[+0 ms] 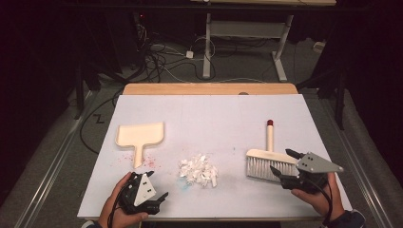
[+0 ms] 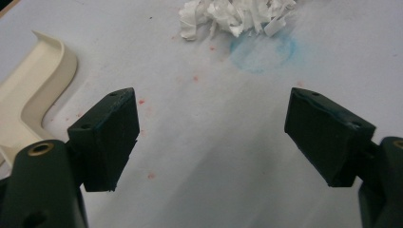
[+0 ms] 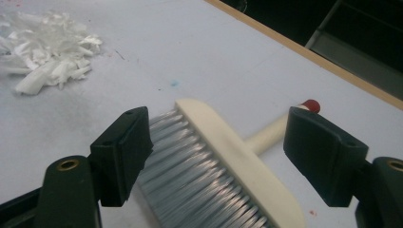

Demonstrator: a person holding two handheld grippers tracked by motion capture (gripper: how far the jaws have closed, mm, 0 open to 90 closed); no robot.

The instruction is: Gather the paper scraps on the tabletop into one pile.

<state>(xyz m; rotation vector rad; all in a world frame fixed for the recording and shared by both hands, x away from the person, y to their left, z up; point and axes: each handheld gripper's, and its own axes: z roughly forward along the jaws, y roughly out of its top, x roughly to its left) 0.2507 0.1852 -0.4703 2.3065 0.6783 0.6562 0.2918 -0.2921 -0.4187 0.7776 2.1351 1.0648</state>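
I had the left gripper (image 1: 154,187) low at the near left, cradled in my left hand (image 1: 119,204), jaws spread wide apart with nothing between them. My right hand (image 1: 316,197) held the right gripper (image 1: 285,164) at the near right, jaws likewise gaping.

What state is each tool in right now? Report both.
Left tool: open, empty, over bare table.
Right tool: open, empty, over the brush.

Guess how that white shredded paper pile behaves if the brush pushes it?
The paper pile is loose torn strips, so it likely scatters rather than slides as one. The pieces look thin and light, probably catching in the brush bristles. Curled scraps may snag on each other and drag in clumps.
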